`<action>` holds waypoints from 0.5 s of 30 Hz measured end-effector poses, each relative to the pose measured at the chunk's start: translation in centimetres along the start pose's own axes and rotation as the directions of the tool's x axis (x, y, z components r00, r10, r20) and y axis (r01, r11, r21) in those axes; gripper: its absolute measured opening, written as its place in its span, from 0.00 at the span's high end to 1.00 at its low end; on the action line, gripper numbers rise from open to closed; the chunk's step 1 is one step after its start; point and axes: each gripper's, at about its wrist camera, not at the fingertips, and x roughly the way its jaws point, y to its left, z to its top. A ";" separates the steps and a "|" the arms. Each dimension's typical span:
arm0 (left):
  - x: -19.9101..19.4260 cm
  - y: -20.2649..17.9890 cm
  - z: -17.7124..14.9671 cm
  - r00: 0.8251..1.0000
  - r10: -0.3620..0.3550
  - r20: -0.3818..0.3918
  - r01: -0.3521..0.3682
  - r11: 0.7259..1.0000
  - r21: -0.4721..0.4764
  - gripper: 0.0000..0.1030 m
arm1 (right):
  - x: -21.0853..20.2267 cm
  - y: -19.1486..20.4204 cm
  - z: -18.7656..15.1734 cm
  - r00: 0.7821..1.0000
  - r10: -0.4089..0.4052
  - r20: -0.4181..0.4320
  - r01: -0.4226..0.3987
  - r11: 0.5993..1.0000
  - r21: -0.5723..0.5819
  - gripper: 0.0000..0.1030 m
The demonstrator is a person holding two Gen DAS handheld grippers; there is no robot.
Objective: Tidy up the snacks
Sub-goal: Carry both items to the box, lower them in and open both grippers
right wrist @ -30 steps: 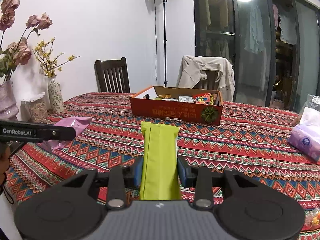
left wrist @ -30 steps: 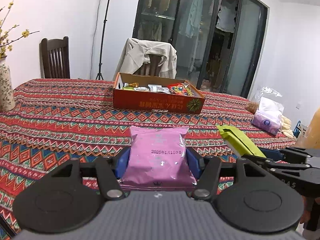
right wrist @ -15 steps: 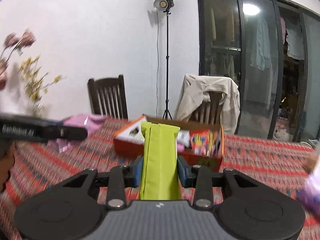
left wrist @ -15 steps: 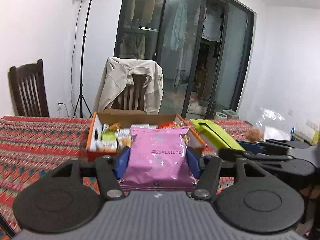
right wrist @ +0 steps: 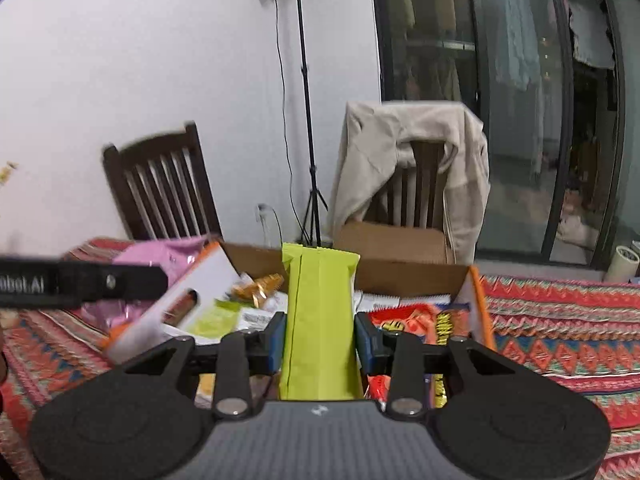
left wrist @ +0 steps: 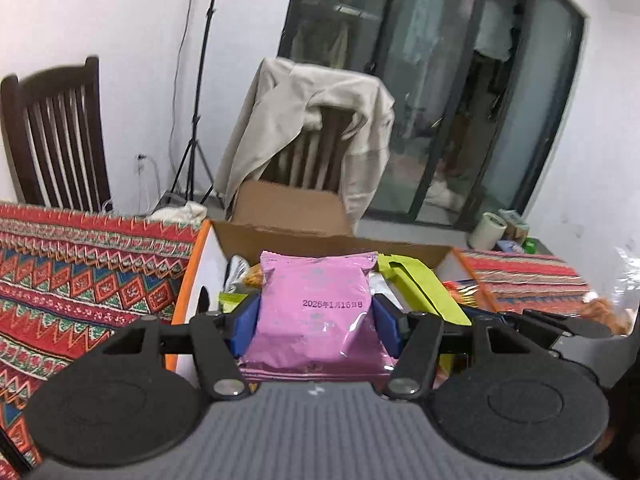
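- Snack box (left wrist: 224, 240) sits on the patterned surface (left wrist: 80, 280), at 12 o'clock from both tongs.
- Left tongs (left wrist: 314, 320) grip the pink packet (left wrist: 314, 312) above the box.
- Right tongs (right wrist: 320, 338) pinch the green packet (right wrist: 320, 312) there.

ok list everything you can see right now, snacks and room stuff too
pink snack packet: 1, pink, clamped in the left tool over the box
lime green snack packet: 1, lime green, clamped in the right tool over the box
cardboard box: 1, orange outside, on the table, holds assorted snacks
tablecloth: 1, red patterned, covers the table
wooden chairs: 2, dark, behind the table
jacket: 1, beige, draped over one chair
light stand: 1, black, by the wall
left tool: 1, black with blue pads
right tool: 1, black with blue pads
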 end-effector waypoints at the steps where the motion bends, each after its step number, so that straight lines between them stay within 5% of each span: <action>1: 0.8 0.3 -0.4 1.000 0.005 -0.011 -0.005 1.000 0.002 0.41 | 1.0 0.1 -0.4 1.000 -0.005 -0.011 0.005 1.000 -0.003 0.66; 8: 4.6 0.3 -2.4 0.997 -0.019 -0.073 0.018 1.000 -0.014 0.41 | 6.1 0.3 -2.3 0.996 -0.074 -0.059 0.071 0.996 -0.051 0.64; 15: 5.7 -0.5 -2.4 0.997 -0.045 -0.060 0.041 0.997 -0.060 0.40 | 4.2 -1.3 -1.9 0.999 -0.048 -0.010 0.048 0.999 -0.004 0.52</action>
